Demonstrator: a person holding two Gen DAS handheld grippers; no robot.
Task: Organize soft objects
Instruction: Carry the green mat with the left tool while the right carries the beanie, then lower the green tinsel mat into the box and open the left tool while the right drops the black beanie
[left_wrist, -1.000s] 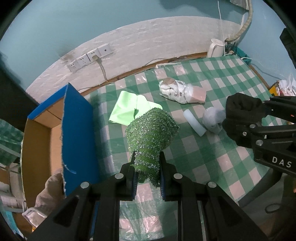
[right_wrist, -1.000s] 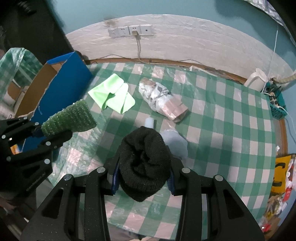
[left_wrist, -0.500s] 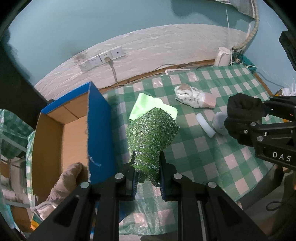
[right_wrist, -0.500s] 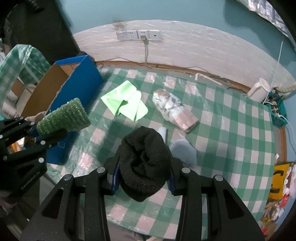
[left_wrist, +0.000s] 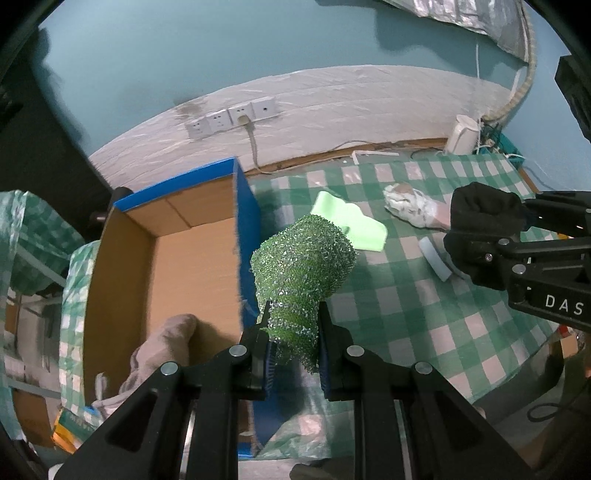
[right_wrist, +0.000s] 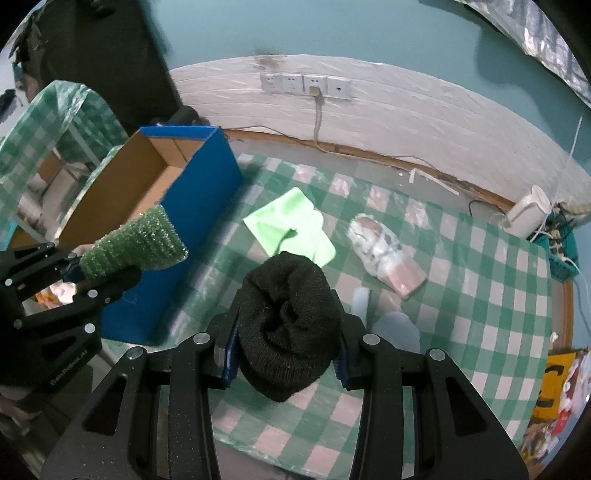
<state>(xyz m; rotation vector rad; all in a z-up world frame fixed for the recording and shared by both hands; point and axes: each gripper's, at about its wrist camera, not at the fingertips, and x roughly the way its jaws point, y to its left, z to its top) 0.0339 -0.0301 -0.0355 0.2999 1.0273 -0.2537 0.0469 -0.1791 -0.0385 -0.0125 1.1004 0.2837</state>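
Box (left_wrist: 122, 266): open, left of checked table (left_wrist: 406, 314); beige cloth (left_wrist: 162, 347) inside.
Green scrubber (left_wrist: 303, 258): clamped in left gripper (left_wrist: 293, 354), beside blue wall; carry fully past rim, release low.
Black knit roll (right_wrist: 288, 325): squeezed in right gripper (right_wrist: 284, 365), above table; wait clear.

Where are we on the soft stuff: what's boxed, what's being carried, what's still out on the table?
Boxed: a beige cloth lies in the blue box. In hand: the left hand-held gripper grips the green scrubber; the right hand-held gripper grips the black knit hat. Left on the table: green cloth, wrapped bundle, grey-white pieces.
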